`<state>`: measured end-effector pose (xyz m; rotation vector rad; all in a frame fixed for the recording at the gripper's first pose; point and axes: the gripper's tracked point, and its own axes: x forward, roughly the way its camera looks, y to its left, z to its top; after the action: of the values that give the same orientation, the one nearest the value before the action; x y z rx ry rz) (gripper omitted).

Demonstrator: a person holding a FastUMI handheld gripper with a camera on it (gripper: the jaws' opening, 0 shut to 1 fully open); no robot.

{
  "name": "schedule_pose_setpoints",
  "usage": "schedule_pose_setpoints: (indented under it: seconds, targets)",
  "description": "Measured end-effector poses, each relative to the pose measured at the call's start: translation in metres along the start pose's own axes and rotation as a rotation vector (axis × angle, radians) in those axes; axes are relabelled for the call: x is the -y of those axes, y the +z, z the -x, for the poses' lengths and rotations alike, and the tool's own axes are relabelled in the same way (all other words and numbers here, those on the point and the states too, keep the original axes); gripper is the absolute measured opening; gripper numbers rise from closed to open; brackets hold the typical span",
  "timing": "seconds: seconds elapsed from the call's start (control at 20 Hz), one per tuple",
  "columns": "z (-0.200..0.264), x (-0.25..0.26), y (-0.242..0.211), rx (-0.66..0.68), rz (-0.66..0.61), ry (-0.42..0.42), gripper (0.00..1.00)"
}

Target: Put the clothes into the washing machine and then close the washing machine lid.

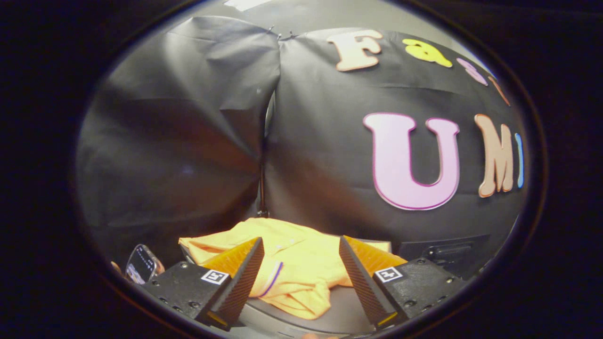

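My hand-held gripper hovers with fingers spread wide, gripping nothing; the yellow garment lies between and just beyond them on a dark surface. Risk: closing too shallowly would pinch one fold, letting cloth trail.

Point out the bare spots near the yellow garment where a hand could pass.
Bare dark surface lies between the yellow garment's near hem and the open gripper's right-hand finger. It is crowded beside the other finger, where a phone sits, and between the fingers, where the garment spreads.
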<state>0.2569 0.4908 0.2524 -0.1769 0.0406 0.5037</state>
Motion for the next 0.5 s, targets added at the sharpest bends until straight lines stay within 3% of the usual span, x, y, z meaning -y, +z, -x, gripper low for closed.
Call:
schedule_pose_setpoints:
  seconds: [0.3, 0.5]
  targets:
    - [-0.063, -0.019, -0.039, -0.252, -0.131, 0.031, 0.97]
    - [-0.078, -0.008, -0.059, -0.353, -0.105, -0.009, 0.97]
